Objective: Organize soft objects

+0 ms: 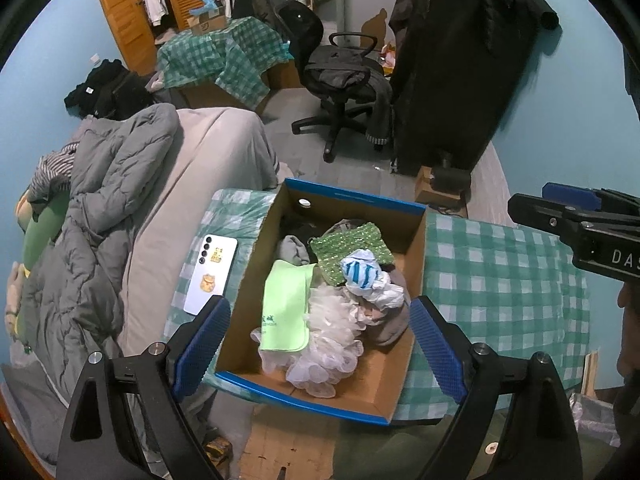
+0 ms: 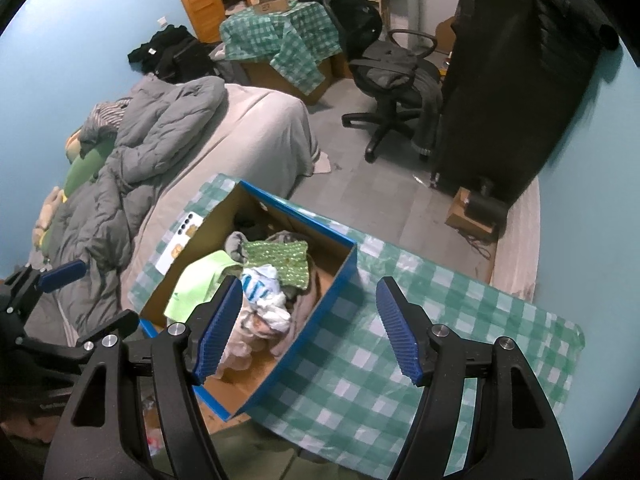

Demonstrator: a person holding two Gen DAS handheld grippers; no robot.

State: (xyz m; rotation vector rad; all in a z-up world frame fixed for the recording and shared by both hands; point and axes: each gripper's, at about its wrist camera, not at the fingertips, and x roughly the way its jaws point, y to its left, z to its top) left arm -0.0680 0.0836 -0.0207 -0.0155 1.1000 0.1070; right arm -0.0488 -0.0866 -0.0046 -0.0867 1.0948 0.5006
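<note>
A blue-rimmed cardboard box (image 1: 416, 248) sits on the green checked table (image 1: 500, 280). It holds several soft things: a light green cloth (image 1: 286, 308), a white mesh bath puff (image 1: 332, 352), a green sequin cloth (image 1: 352, 248), a blue-and-white bag (image 1: 360, 272) and grey socks (image 1: 294, 250). My left gripper (image 1: 320, 344) is open and empty, above the box's near end. My right gripper (image 2: 310, 328) is open and empty, over the box's right wall (image 2: 320, 308) and the table (image 2: 440, 320). The right gripper also shows in the left wrist view (image 1: 576, 216).
A white phone (image 1: 210, 280) lies on the table left of the box. A bed with a grey duvet (image 1: 100, 240) stands to the left. An office chair (image 1: 340, 76) and a black covered rack (image 1: 460, 72) stand behind on the floor.
</note>
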